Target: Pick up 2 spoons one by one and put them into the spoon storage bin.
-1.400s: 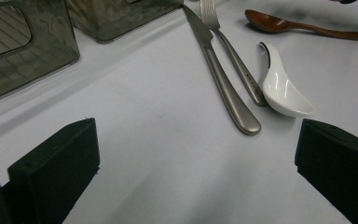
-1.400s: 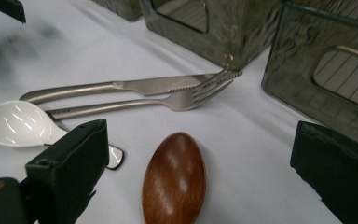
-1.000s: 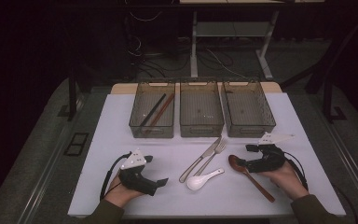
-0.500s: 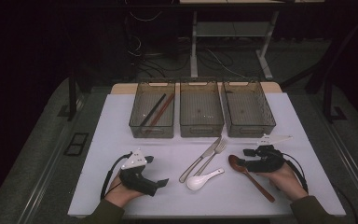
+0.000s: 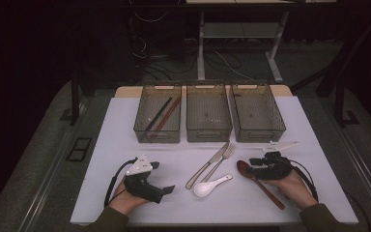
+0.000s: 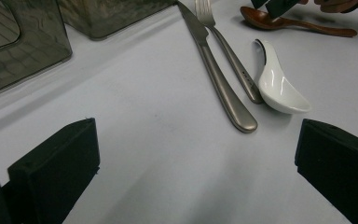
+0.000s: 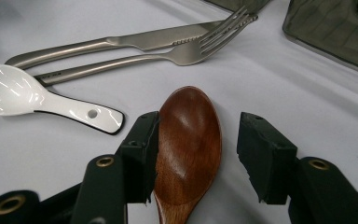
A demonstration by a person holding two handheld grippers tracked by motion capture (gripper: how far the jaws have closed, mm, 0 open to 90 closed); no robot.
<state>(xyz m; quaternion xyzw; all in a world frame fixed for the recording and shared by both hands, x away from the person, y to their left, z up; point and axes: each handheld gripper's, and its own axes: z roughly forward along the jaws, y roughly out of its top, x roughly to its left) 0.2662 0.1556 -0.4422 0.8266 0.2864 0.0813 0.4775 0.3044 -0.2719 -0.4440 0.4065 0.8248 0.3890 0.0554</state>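
The right gripper (image 7: 196,154) has just been closing its jaws around the wooden spoon (image 7: 189,144) lying on the white table (image 5: 116,140) — one pad touching the bowl, the other not yet. Just beside are sitting a white ceramic spoon (image 7: 23,95), fork (image 7: 168,56) and knife (image 7: 121,44); three bins (image 5: 208,113) are standing beyond. The left gripper (image 6: 196,163) is resting wide open — nothing between its jaws.

You face white tabletop (image 5: 125,125) in dim room. Dark grey floor (image 5: 43,145) around it. Behind: white desk frame (image 5: 270,58), tangled cables (image 5: 149,53) on floor. Far wall lost in darkness.
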